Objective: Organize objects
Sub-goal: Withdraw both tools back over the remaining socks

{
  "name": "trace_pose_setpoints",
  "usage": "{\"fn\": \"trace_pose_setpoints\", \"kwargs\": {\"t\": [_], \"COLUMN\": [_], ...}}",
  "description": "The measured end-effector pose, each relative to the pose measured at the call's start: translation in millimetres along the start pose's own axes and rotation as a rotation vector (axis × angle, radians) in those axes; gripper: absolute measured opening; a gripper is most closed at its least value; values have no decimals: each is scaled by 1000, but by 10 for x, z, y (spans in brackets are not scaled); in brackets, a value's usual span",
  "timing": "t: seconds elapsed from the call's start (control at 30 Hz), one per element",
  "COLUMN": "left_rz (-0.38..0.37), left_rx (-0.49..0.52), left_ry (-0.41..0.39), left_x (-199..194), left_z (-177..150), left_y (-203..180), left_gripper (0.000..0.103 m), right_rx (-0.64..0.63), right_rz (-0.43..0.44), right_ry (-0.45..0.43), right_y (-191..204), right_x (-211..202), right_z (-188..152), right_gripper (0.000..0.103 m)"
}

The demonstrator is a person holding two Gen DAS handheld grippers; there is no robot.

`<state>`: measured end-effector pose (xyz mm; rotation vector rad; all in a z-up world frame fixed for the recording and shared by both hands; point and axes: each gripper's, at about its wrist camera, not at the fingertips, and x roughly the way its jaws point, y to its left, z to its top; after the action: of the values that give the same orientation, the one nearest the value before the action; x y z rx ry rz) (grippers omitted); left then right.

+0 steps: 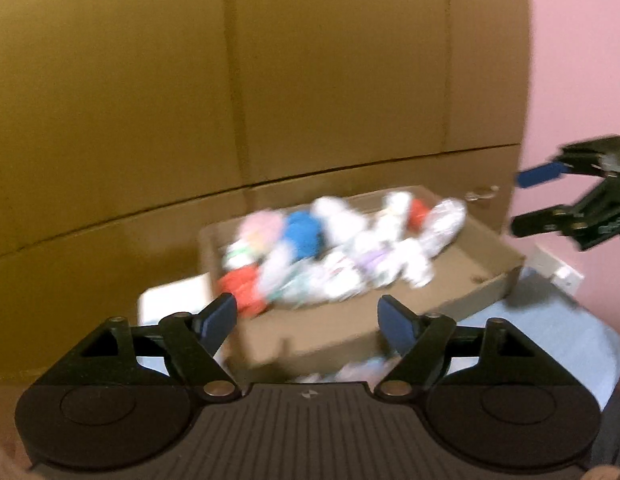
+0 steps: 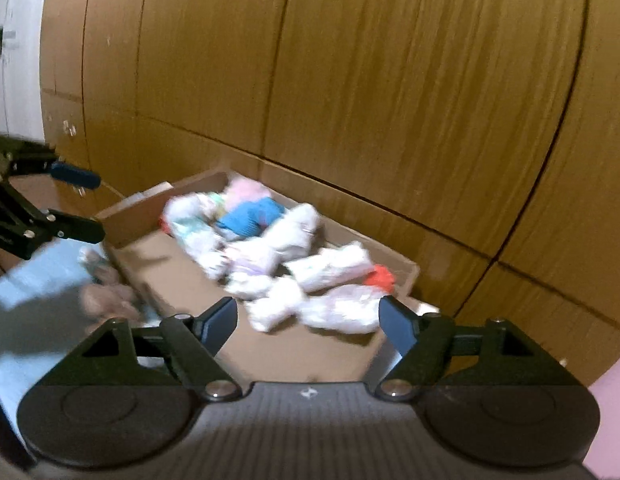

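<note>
Left gripper (image 1: 306,322): jaws spread, nothing between
Right gripper (image 2: 308,322): jaws spread, empty
Cardboard tray (image 1: 342,332): holds blurred bundles (image 1: 342,248), white, blue, red
Backdrop: wood panels (image 2: 390,100)

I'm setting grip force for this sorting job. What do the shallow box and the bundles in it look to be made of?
Shallow box: looks like corrugated cardboard, matte brown, with thin folded walls. Bundles: seem soft fabric, perhaps rolled socks or cloths, mostly white with blue and red ones; the rounded, crumpled shapes suggest this, though motion blur hides the weave.
</note>
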<state>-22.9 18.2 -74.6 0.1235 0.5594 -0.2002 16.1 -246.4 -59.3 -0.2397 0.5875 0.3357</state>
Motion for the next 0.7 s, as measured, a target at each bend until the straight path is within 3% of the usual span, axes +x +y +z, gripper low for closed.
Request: {"fn": "trace_pose_setpoints", "kwargs": {"t": [0.23, 0.33, 0.7], "left_rz": [89, 93, 88], "left_rx": [-40, -60, -73], "left_ry": [44, 50, 84], "left_x": [-152, -101, 219], "left_z": [-471, -567, -674], "left_y": [228, 268, 132], "left_gripper": [83, 82, 83], "right_rx": [159, 220, 252], "right_rz": [-11, -8, -104], "right_ry": [-36, -20, 47], "right_y": [521, 701, 1088], "right_x": [-10, 122, 517], "right_z": [-251, -336, -435], "right_gripper": [80, 79, 77]}}
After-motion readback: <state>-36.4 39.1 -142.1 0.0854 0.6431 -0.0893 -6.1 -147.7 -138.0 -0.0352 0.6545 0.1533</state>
